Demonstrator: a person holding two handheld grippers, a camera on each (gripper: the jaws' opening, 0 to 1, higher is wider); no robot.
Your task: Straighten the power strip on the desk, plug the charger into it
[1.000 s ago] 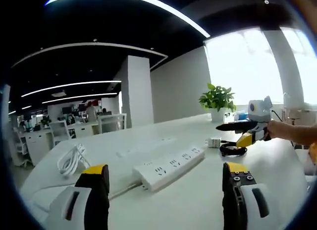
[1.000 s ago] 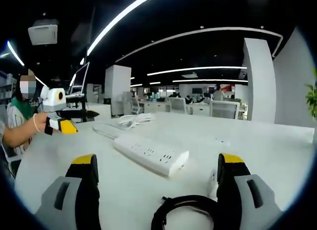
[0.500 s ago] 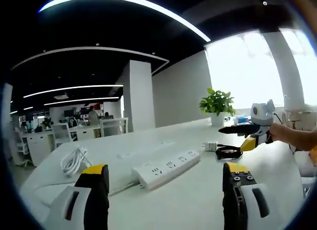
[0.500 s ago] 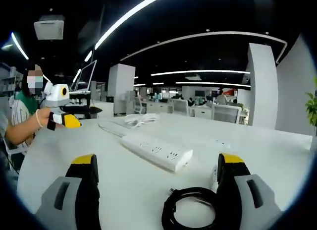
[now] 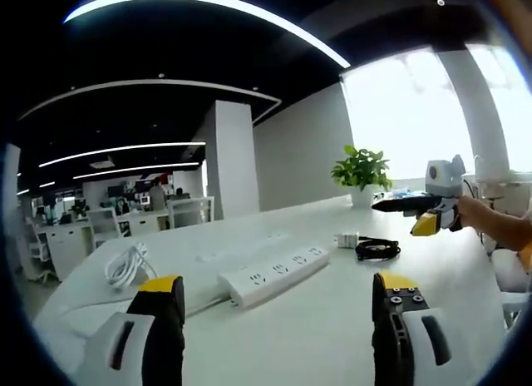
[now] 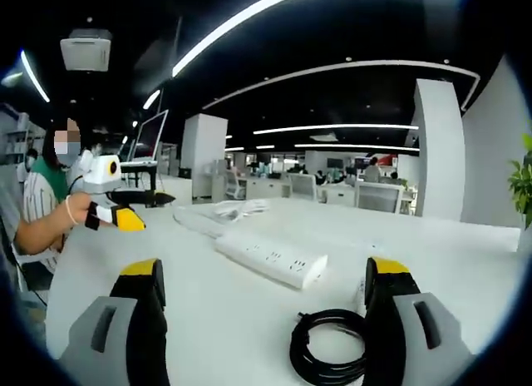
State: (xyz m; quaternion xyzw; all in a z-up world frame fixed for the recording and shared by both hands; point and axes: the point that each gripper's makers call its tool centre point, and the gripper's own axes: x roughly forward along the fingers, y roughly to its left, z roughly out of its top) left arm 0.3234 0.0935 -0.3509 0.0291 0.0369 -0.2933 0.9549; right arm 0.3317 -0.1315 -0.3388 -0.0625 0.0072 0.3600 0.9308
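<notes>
A white power strip [image 5: 273,272] lies at a slant across the white desk [image 5: 332,336], its white cord running off to a coiled bundle [image 5: 125,265] at the left. In the right gripper view the same strip [image 6: 272,259] lies mid-desk. A small white charger [image 5: 346,240] sits beside its coiled black cable [image 5: 378,249]; that cable [image 6: 326,348] lies close in front of my right gripper [image 6: 271,332]. My left gripper [image 5: 272,336] stands open above the desk, short of the strip. Both pairs of jaws are wide apart and hold nothing.
A potted green plant [image 5: 360,173] stands at the desk's far end by the bright window. The person [image 6: 41,207] holding the grippers sits at the desk's edge. The other gripper [image 5: 428,207] enters from the right. Office desks and chairs fill the background.
Both grippers have drawn back from the desk things, so the strip, charger and black cable look smaller and farther. Nothing on the desk has moved.
</notes>
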